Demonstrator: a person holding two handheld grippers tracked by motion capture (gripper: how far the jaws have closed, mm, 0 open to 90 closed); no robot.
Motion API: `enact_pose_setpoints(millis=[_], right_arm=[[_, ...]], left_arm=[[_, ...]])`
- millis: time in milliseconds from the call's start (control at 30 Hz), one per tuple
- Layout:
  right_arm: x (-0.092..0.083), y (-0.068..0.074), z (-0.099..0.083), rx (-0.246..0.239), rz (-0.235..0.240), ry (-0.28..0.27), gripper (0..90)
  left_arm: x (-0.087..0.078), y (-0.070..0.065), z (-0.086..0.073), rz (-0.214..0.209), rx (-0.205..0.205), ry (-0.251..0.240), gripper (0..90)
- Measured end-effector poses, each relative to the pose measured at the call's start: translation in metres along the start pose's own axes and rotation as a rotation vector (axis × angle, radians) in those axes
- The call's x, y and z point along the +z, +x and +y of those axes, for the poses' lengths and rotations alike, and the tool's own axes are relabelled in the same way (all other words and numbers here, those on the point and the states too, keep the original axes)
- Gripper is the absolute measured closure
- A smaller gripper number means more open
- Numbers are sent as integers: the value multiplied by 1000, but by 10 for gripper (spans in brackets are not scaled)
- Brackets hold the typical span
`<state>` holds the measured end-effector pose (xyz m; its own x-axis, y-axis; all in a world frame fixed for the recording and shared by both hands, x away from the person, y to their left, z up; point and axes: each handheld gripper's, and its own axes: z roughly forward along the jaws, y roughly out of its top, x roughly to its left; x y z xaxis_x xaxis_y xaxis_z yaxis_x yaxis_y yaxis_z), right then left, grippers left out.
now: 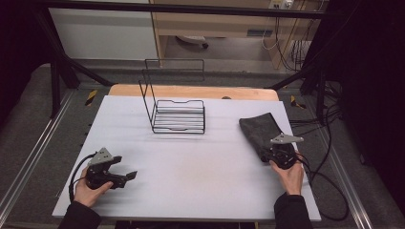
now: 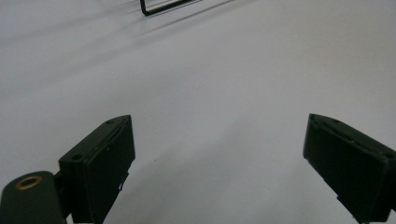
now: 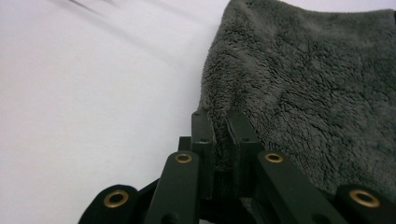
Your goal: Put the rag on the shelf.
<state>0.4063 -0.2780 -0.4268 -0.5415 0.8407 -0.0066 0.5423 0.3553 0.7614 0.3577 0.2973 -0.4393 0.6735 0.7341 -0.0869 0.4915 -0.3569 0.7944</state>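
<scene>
Right gripper clamped on near edge of grey towel at table's right side, left gripper w/ jaws wide apart & empty nr front-left, wire rack bare mid-back — grab done, placing prob. not yet begun.

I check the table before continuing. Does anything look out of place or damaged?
Nothing stands out. The wire rack stands upright, the grey towel lies folded, pinched at its edge by the right gripper.
</scene>
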Motion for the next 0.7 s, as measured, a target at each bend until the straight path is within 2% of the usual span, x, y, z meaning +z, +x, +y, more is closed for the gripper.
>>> enact_pose_setpoints(millis=[300,700], right_arm=[[-3,20,-2,18,65,-11,838],[-1,57,0,2,143,-11,837]], left_arm=[[0,0,0,1,-1,2,91],[0,0,0,0,-5,6,88]])
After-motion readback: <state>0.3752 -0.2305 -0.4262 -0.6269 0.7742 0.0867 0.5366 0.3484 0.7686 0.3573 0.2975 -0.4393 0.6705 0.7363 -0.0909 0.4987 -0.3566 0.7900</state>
